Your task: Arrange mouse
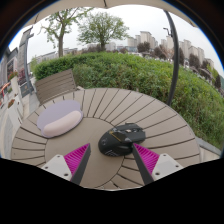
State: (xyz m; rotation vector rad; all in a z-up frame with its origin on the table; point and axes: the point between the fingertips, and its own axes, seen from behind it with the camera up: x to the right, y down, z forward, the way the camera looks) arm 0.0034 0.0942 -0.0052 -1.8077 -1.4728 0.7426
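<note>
The jaws [110, 160] stand spread wide, pinching nothing; two fingers show, one at either side, each with one magenta pad [77, 156] on its inner face (two pads in all), and bare wood lies in the gap between them. Just ahead of the fingers, nearer the right one and clear of both, one black mouse [121, 139] rests on the worktop [150, 115]; its body looks dark and glossy, and its outline is uneven, so I cannot tell whether a cable or a second small piece lies against it. Beyond the left finger, well apart from the mouse, lies one pale, rounded pad [60, 119] with a lilac tint, flat on the slats and touching nothing else.

The worktop itself is one round wooden surface built of curved slats (the slats fan out from the near side); the mouse sits near its middle, the pale pad toward its left part. Behind the pad, past the rim, one wooden chair back [55, 84] stands upright. Beyond the worktop a broad bank of green shrubbery [150, 72] runs across; past it rise two trees [100, 28] side by side, and farther off a row of pale buildings [165, 45] under an overcast sky; their number is too small to count.
</note>
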